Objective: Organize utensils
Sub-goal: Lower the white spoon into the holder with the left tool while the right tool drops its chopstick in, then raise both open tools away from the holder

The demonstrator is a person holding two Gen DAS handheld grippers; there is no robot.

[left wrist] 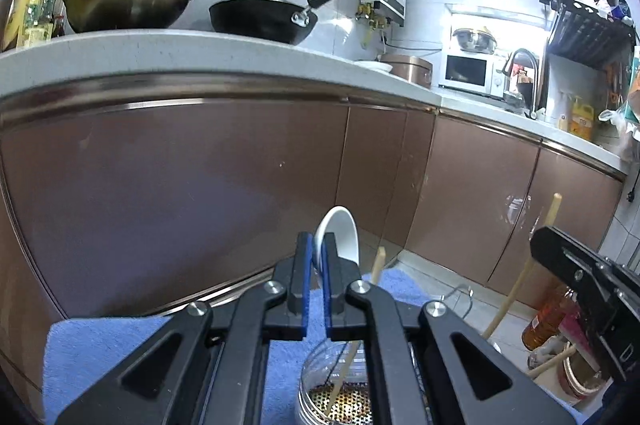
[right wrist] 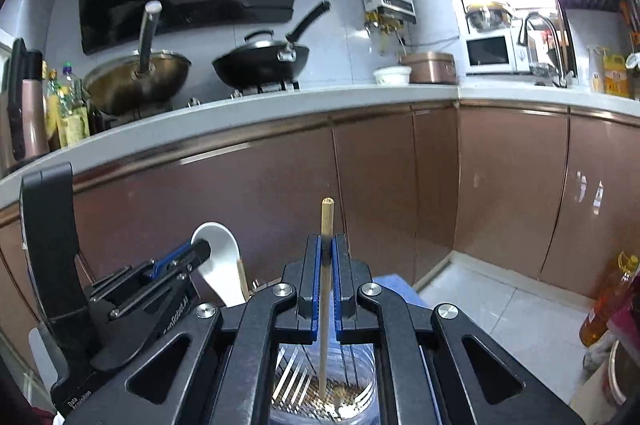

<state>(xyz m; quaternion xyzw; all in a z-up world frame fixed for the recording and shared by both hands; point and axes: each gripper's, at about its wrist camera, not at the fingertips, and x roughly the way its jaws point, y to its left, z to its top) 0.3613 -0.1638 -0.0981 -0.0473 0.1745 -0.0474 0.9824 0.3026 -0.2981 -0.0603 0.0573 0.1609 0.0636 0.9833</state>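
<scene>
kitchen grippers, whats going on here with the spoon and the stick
A person is sorting utensils with two handheld grippers. The left gripper is shut on a white spoon. The right gripper is shut on a chopstick, held upright with its lower end down in a clear holder that stands on a blue cloth. A fork and another chopstick already sit in the holder. The spoon is not in yet.
</scene>
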